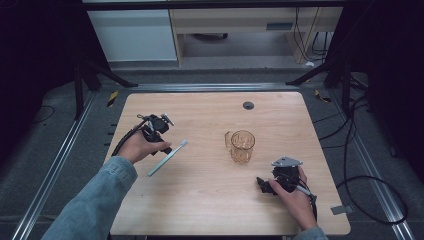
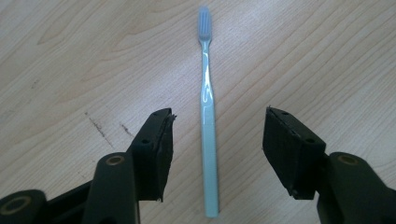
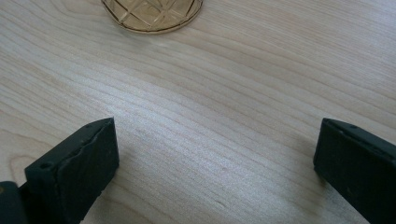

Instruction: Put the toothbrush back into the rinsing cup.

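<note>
Left tongs (image 2: 217,154): released, straddling the toothbrush handle, a gap showing on each side; nothing pinched yet.
Toothbrush (image 2: 207,116): lies flat on the worktop (image 1: 210,200), left of centre in the high view, just beside my left hand.
Long axis: in the left gripper view it runs straight up the frame, bristles at the top, butt end at the bottom between my jaws; in the high view it slants from lower left up to upper right, the head pointing toward the cup.
Which way from the tongs: directly ahead and under them, the handle sitting a little nearer the left pad than the right.
Nearer hand: the left by far; the right is well apart, at the lower right of the high view.
Right tongs (image 3: 217,168): released, wide apart, bare wood between them.
Cup (image 1: 242,146): amber glass, upright, right of centre, between my two hands and nearer the right one.
Coming move, as I judge it: squeeze across the handle, square to its length.
</note>
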`<control>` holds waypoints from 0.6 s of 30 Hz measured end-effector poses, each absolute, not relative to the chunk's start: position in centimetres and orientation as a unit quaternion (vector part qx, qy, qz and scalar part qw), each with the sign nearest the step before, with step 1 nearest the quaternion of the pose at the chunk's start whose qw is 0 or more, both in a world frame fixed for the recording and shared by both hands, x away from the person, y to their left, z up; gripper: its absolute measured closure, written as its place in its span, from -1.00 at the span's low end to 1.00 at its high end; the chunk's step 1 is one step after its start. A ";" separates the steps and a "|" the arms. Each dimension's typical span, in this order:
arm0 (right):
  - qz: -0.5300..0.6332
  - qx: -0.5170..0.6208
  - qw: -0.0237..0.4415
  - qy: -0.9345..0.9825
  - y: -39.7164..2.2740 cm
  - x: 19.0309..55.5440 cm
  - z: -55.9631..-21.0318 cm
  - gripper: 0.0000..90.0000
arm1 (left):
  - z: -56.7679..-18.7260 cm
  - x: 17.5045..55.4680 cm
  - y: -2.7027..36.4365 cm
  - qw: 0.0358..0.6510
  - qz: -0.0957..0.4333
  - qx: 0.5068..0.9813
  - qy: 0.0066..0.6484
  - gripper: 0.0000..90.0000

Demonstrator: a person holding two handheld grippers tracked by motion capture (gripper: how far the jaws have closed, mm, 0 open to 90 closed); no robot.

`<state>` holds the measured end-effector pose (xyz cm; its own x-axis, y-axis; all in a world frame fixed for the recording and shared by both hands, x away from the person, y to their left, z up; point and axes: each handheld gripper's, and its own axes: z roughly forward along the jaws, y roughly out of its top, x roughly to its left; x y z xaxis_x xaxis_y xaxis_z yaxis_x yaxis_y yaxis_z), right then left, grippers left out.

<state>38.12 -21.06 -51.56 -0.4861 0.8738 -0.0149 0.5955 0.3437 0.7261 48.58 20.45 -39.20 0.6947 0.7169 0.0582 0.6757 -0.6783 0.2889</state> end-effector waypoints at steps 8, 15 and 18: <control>0.337 0.463 0.206 0.793 -21.1 38.1 -51.6 -0.99 | -39.2 49.5 19.7 0.099 0.066 0.920 0.374 0.11; 0.339 0.463 0.204 0.794 -21.1 38.1 -51.6 -0.99 | -39.8 50.1 19.3 0.083 0.053 0.922 0.375 0.22; 0.338 0.460 0.204 0.795 -21.1 38.1 -51.6 -0.99 | -39.9 50.2 19.1 0.079 0.051 0.923 0.374 0.27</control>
